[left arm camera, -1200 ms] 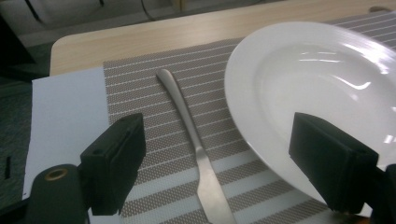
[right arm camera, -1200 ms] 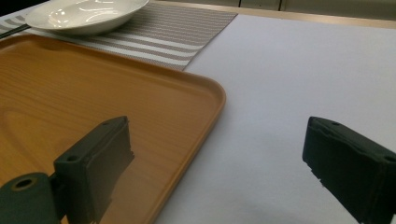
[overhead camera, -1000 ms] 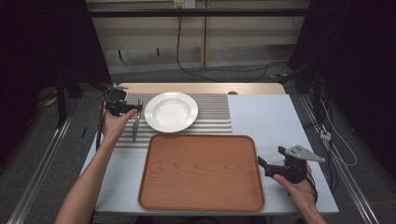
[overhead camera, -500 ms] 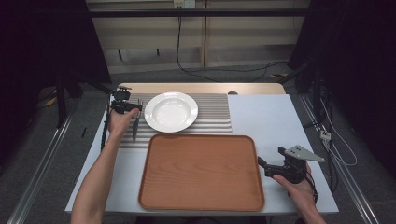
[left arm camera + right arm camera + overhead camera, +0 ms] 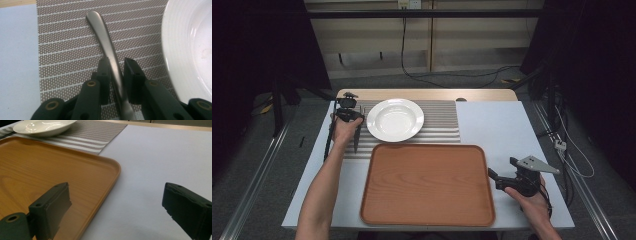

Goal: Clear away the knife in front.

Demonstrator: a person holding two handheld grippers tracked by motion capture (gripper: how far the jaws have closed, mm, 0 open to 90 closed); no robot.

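A silver utensil handle (image 5: pixel 105 42) lies lengthwise on the striped placemat (image 5: pixel 65 50), left of a white plate (image 5: pixel 190 50). My left gripper (image 5: pixel 117 72) is shut on this handle, one jaw on each side, and the utensil's other end is hidden under the jaws. From above, my left gripper (image 5: pixel 349 117) sits just left of the plate (image 5: pixel 395 119), with the thin utensil (image 5: pixel 356 140) running back toward the person. My right gripper (image 5: pixel 493 176) stands open and holds nothing beside the right edge of the wooden tray (image 5: pixel 427 185). Its jaws (image 5: pixel 116 205) are wide apart over the tray's corner (image 5: pixel 110 170).
The placemat (image 5: pixel 439 125) lies behind the tray on a pale blue table top (image 5: pixel 502 125). The plate (image 5: pixel 42 126) is at the far left in the right gripper view. A dark cable (image 5: pixel 329 140) trails from the left gripper along the table's left side.
My left gripper has shifted a little to the right, closer to the plate. The right gripper has stayed put.
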